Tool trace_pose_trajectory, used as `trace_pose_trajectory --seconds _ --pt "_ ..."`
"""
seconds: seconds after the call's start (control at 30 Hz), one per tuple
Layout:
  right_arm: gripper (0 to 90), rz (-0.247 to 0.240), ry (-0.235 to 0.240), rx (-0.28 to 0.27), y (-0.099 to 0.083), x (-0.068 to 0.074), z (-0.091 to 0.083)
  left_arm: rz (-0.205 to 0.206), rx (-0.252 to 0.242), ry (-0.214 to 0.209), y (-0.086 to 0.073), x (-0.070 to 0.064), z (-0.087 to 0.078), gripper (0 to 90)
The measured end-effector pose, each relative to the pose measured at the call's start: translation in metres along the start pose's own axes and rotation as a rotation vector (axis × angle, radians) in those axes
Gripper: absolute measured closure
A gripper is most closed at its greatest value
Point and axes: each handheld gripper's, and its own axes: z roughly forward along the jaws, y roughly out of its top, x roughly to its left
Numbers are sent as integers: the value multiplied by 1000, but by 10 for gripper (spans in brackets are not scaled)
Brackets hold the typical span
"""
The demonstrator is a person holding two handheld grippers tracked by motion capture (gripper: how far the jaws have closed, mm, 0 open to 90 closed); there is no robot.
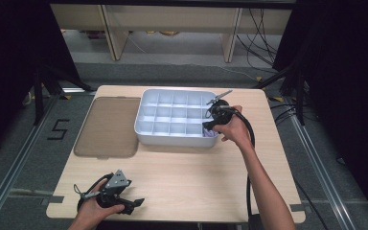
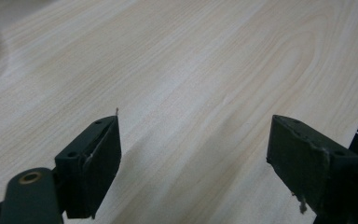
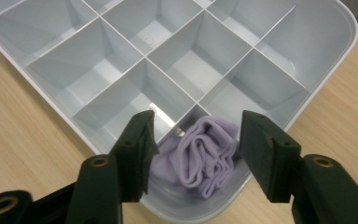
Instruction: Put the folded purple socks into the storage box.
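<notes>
Cloth, lilac and bunched, lies in the tray's near right corner cell, right tool released just above it. Left tool released, idle over table well short of tray. Placing looks done; next likely calls for lifting right tool clear without snagging cloth.

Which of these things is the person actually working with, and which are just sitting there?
In use:
right gripper, open over a corner compartment
lilac cloth, bunched in that compartment
white divided tray

Lying about:
brown lid, flat beside the tray
left gripper, open over bare table
</notes>
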Motion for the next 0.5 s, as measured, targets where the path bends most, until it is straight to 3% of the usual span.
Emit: trace_pose_trajectory --seconds 0.07,0.2,0.37,0.4,0.5 --pt "439 12 6 -12 -1 0 -3 -11 4 8 -1 0 0 172" --pt "424 22 27 -36 -3 1 -8 7 10 3 0 1 0 173" --pt "409 13 14 -63 -7 2 -8 7 9 2 0 0 0 173" --pt "409 29 18 -61 -8 4 -9 -7 1 1 0 -1 0 172" --pt "400 31 30 -82 -11 5 -9 14 12 1 0 1 0 173"
